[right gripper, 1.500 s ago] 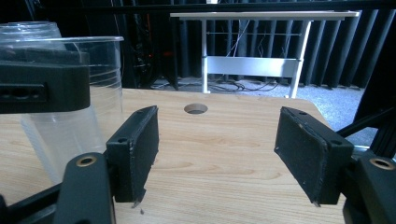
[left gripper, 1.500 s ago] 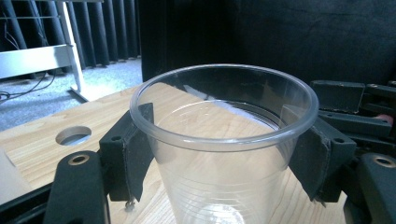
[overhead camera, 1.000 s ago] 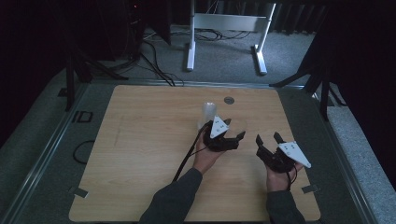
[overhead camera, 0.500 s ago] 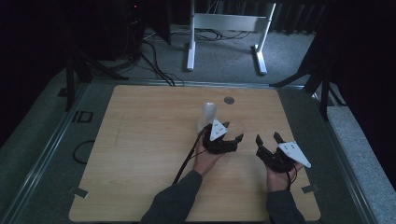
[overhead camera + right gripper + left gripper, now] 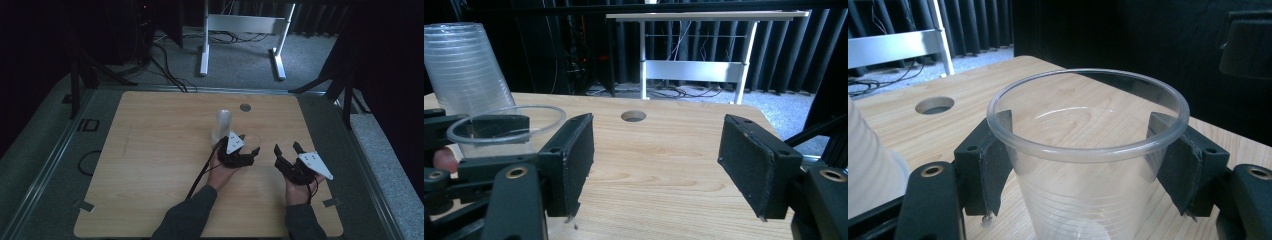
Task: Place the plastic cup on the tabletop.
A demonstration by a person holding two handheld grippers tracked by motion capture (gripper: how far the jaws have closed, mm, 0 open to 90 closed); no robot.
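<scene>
Left tool [image 5: 1083, 165] is clamped on a clear plastic cup [image 5: 1088, 150], upright on the wooden bench [image 5: 165, 145], probably just separated from the upturned cup stack [image 5: 466, 75]. Right tool [image 5: 654, 165] hangs spread apart, empty.

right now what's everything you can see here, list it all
clear plastic cup: one, see-through, upright between the left tool's jaws
cup stack: one, translucent white, upside down on the table just beyond the left tool
table: one, light wood
cable hole: one, round, far side of the table
white frame: one, on the grey floor behind the table
left tool: black, jaws round the cup, pads touching its sides
right tool: black, jaws wide apart, nothing between them
</scene>
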